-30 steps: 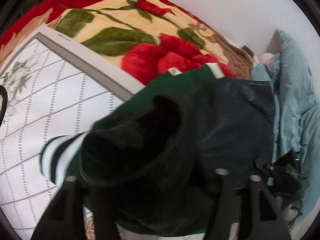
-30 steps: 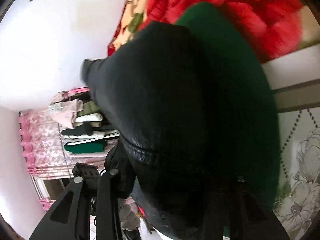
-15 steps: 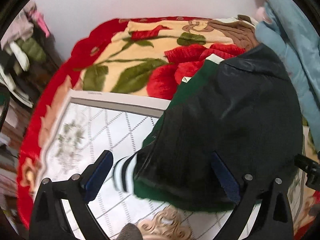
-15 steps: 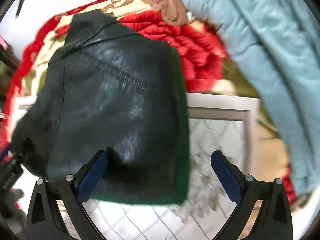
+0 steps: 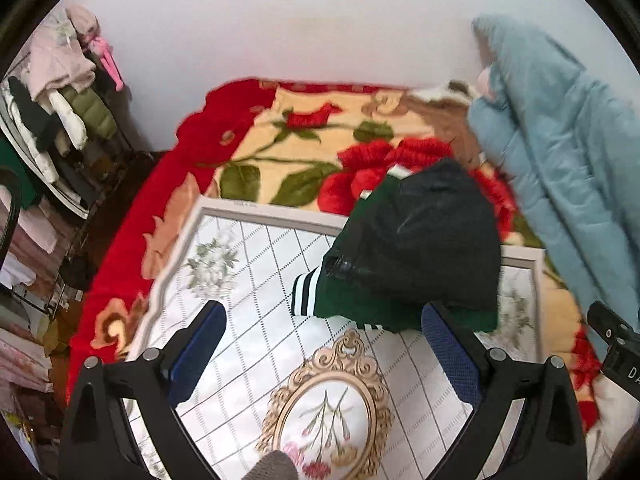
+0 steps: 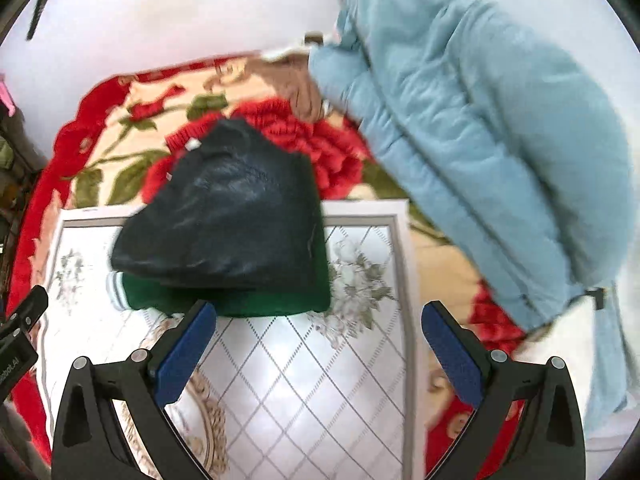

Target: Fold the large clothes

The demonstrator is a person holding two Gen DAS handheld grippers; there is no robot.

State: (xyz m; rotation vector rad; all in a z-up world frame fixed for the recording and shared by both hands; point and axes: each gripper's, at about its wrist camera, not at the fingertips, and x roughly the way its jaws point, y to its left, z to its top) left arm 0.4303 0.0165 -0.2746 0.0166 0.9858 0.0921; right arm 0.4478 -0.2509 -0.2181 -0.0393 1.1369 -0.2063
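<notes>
No full word reads — only "DA" on the other gripper (image 5: pixel 616 354)

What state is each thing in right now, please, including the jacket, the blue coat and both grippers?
Jacket: folded into a compact bundle, lying on the white mat, not held.
Blue coat: unfolded, heaped at the side of the bed.
White mat: spread flat on the blanket.
Blanket: spread over the bed.
Left gripper: open, holding nothing.
Right gripper: open, holding nothing.

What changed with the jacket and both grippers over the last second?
Both grippers let go of the green-and-black jacket, opened wide and pulled up and away: left gripper, right gripper. The jacket stays folded on the white mat; the blue coat is unmoved.
</notes>
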